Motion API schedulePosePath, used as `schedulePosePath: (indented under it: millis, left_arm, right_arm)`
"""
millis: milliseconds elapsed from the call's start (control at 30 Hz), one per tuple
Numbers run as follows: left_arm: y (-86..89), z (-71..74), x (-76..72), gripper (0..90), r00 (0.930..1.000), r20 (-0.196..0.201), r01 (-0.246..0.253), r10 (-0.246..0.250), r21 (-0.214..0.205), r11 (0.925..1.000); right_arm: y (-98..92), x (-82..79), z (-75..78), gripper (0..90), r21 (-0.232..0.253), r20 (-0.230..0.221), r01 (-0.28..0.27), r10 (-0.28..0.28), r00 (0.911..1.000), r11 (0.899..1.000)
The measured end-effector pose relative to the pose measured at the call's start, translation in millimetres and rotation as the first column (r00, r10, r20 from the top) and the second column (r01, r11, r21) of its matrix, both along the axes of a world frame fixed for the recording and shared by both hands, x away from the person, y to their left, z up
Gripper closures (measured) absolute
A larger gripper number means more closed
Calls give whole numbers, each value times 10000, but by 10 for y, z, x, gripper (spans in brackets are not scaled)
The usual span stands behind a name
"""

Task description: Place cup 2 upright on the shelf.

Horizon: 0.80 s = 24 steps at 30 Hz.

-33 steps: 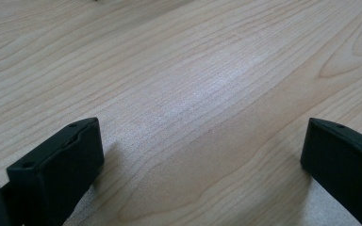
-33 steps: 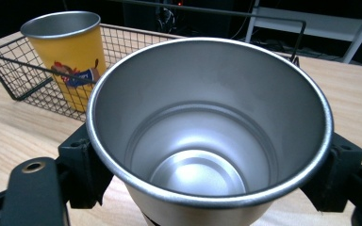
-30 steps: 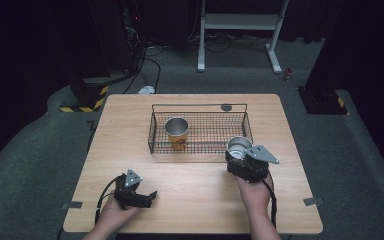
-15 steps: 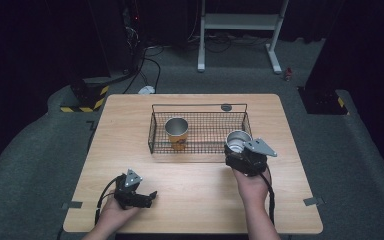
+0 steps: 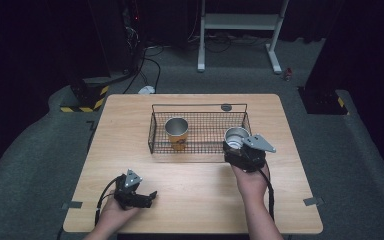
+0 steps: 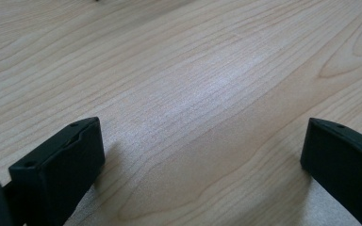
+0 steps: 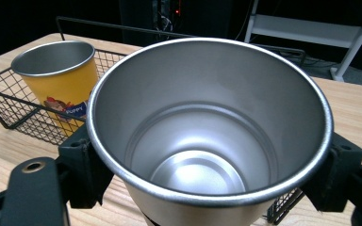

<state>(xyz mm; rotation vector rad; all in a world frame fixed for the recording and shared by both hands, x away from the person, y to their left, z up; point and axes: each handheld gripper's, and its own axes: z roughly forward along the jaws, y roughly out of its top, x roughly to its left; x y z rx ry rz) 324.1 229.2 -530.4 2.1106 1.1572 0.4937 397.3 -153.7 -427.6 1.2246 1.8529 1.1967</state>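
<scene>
From the high view, a wire basket (image 5: 200,131) stands on the far half of the wooden table (image 5: 195,200), and a yellow cup (image 5: 177,132) stands upright inside its left part, open end up and, as far as can be seen, with nothing in it. At the basket's right front corner the right gripper (image 5: 236,146) holds a steel cup (image 5: 236,136) upright, its mouth up, just over the basket's edge; whether it touches the wire cannot be told from here. The left gripper (image 5: 147,198) lies low on the near left part of the table, well apart from the basket, with the person's hand behind it. In the left gripper view, the two black jaws stand wide apart over bare wood grain with nothing between them, the table (image 6: 193,94) surface close beneath. In the right gripper view, the steel cup (image 7: 207,141) sits between the jaws, which press against its wall on either side just below the rim; its polished inside is bare down to the bottom. Behind it to the left, the yellow cup (image 7: 59,77) stands in the wire basket (image 7: 9,108), a small printed label on its side, its grey interior likewise showing nothing in it.
</scene>
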Motion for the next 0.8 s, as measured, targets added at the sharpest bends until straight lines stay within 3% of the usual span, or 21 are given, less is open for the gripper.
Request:
schedulePosePath:
  millis: [800]
  left_arm:
    - [2,0,-1,3,10000,-7,-32,32,0,10000]
  right_arm:
    - [56,214,131,183,138,146,17,-19,9999,9999]
